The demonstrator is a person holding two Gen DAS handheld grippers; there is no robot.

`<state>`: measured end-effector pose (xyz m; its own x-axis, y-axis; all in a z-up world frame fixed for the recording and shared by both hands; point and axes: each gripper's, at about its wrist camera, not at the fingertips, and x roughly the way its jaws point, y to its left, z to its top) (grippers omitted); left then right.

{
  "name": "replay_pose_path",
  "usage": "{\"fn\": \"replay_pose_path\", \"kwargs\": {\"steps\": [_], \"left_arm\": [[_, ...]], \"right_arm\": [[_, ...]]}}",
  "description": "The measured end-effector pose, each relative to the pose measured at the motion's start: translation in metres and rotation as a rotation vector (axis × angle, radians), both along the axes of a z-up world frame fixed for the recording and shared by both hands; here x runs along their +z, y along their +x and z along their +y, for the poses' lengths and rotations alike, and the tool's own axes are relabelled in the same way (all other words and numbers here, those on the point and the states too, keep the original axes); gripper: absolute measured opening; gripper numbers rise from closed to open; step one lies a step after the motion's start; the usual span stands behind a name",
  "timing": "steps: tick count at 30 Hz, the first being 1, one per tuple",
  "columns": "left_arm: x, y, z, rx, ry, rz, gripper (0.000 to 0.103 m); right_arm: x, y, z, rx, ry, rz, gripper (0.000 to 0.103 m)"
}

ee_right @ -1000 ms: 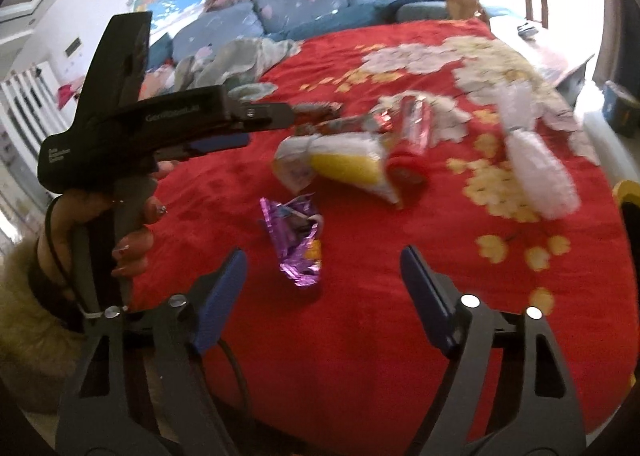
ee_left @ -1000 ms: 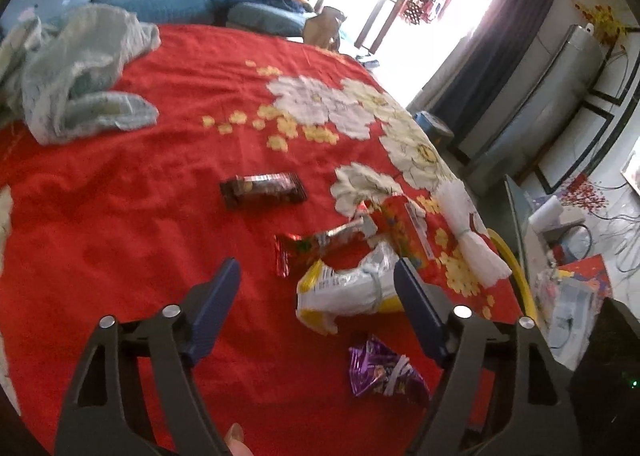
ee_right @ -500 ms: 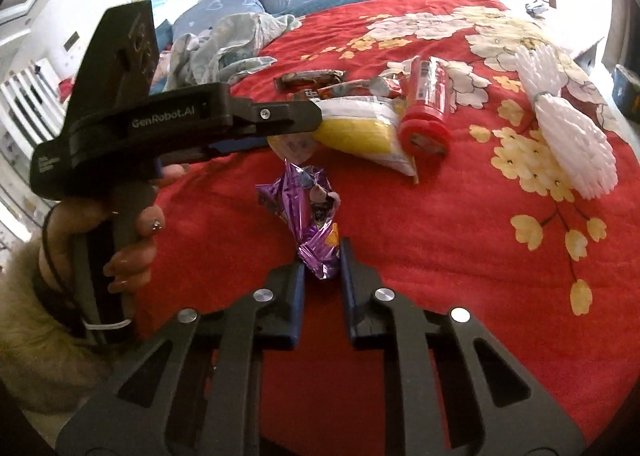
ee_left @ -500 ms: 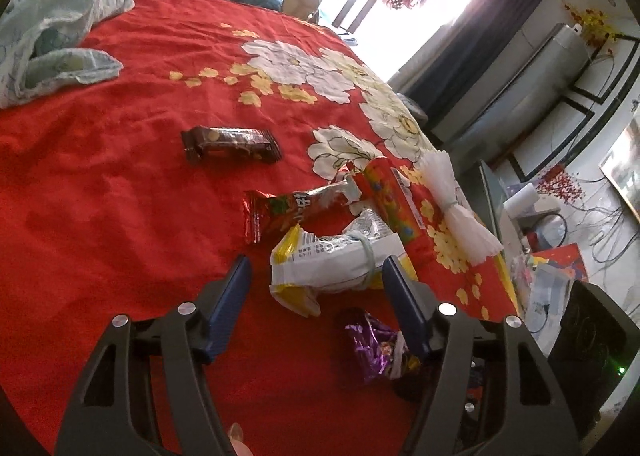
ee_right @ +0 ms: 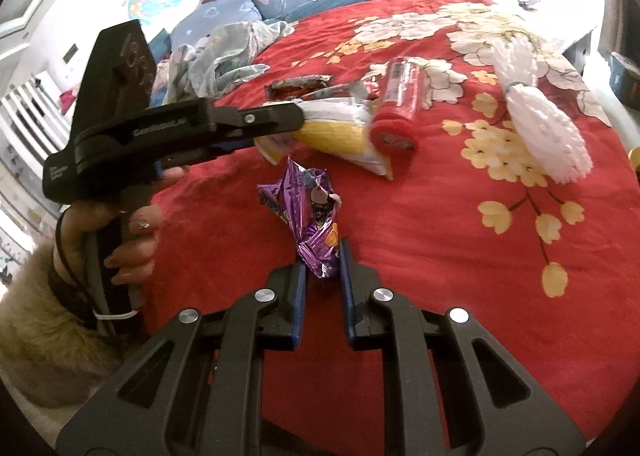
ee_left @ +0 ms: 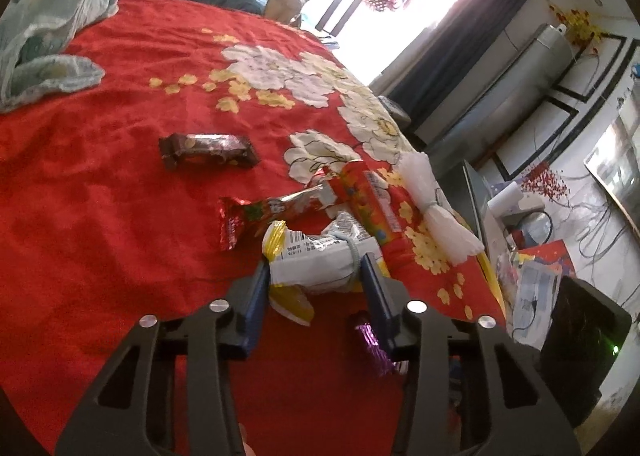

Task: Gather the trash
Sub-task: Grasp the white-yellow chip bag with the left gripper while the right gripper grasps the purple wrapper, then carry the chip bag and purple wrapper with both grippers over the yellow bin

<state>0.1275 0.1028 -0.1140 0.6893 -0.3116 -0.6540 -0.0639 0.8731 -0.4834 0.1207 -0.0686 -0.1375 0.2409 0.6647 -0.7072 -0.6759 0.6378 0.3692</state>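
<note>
Right gripper [ee_right: 322, 264] is clamped on the lower end of the purple wrapper [ee_right: 310, 211], which lies crumpled on the red bedspread [ee_right: 440, 256] close to the near edge of the bed. Only the tail of the foil is pinched, so it is best lifted slowly and straight up; a jerk is likely to slip it out.

Left gripper [ee_left: 316, 276] is closing, with the white-and-yellow snack bag [ee_left: 316, 260] between the jaws. The pads appear to be touching the bag's sides, just at its rubber-banded waist. The squeeze should be finished before any lift; the bag is soft and puffy, so it will likely crush somewhat before the grip becomes firm.

The red tube [ee_left: 368, 203] is touching the bag on its far side and the red-and-silver wrapper [ee_left: 272, 211] is just beside it. The bag should be drawn up and back toward the bed edge so neither is dragged along.

Brown candy bar [ee_left: 208, 149] and white plastic bundle [ee_left: 436, 211] lie farther up the bed, not yet collected. No bin is seen in either view.
</note>
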Motion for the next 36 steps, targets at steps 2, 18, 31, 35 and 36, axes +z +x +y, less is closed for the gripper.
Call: {"fn": "replay_pose_path", "kwargs": {"steps": [2, 18, 31, 35, 36], "left_arm": [[0.008, -0.002, -0.005, -0.006, 0.037, -0.015, 0.04], [0.072, -0.025, -0.016, 0.008, 0.125, -0.171, 0.037], [0.088, -0.025, -0.042, -0.023, 0.17, -0.207, 0.037], [0.092, -0.022, -0.05, -0.036, 0.179, -0.211, 0.037], [0.092, -0.021, -0.053, -0.04, 0.182, -0.212, 0.037]], "right_arm": [[0.002, 0.001, -0.003, -0.009, 0.004, -0.001, 0.01], [0.032, 0.009, -0.033, -0.08, 0.067, -0.059, 0.01], [0.054, 0.03, -0.08, -0.22, 0.105, -0.113, 0.01], [0.057, 0.037, -0.096, -0.266, 0.115, -0.118, 0.01], [0.057, 0.038, -0.1, -0.278, 0.117, -0.119, 0.01]]}}
